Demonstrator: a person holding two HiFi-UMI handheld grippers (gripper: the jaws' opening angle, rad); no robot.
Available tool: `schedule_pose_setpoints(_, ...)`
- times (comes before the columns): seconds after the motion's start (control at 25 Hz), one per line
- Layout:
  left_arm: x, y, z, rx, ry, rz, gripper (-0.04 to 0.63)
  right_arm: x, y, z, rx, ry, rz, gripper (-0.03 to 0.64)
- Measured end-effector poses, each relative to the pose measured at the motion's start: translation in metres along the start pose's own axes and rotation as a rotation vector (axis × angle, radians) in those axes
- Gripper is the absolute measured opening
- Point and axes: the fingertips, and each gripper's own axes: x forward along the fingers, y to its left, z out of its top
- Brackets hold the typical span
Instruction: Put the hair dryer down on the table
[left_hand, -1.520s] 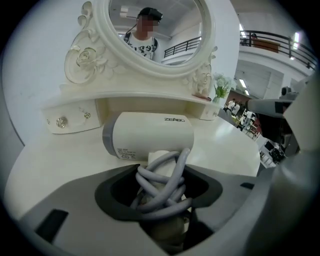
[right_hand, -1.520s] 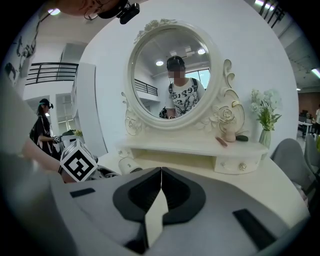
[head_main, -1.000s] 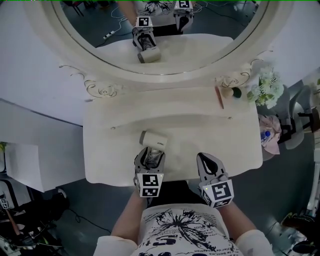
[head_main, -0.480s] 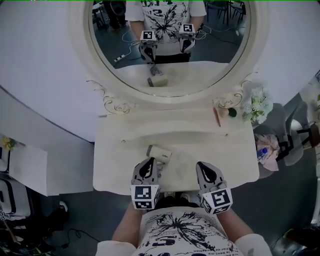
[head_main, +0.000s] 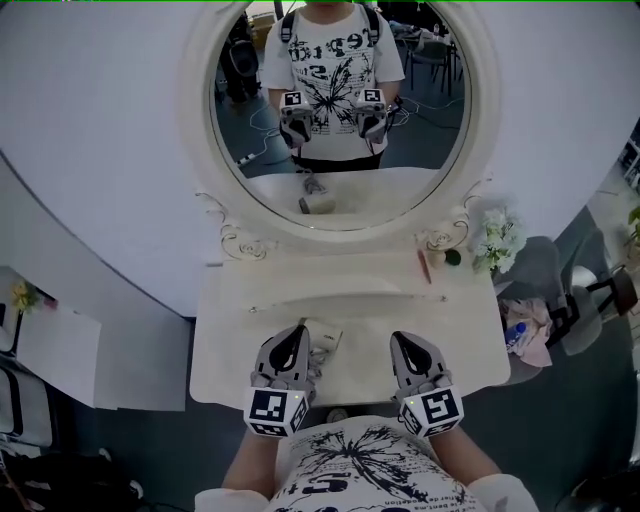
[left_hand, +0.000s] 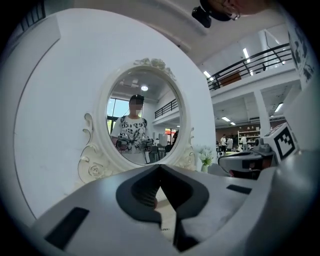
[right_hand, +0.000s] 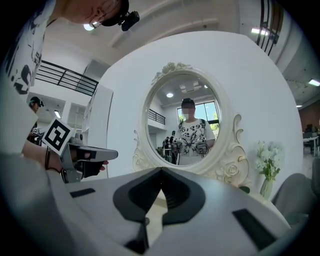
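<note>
Meeting tip to tip, the jaws of the left gripper (head_main: 292, 335) and the right gripper (head_main: 408, 342) pinch nothing. The hair dryer (head_main: 323, 336) lies on the bench (head_main: 390, 300), just beside the left gripper. Placement appears complete, with no step left.

Head cam looks steeply down on the table (head_main: 460, 330). Both gripper cams sit low & close, facing the mirror (head_main: 340, 110). All 3 share it.

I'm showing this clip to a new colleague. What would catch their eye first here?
The big oval mirror above the white dressing table dominates the head view. Next comes the pale hair dryer, lying on the table close by the left gripper, whose jaws are shut and empty. The right gripper is shut too.
</note>
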Motion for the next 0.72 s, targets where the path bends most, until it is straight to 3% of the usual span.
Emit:
schedule_pose_setpoints(0.24, -0.006, -0.009, 0.023, -0.003, -0.070, -0.044, 0.021, -0.002, -0.001, 0.016, -0.031, -0.038, 0.002, 0.018)
schedule_pose_setpoints(0.72, -0.013, -0.015, 0.024, -0.009, -0.082, -0.032, 0.021, -0.012, 0.001, 0.015, -0.036, -0.032, 0.012, 0.018)
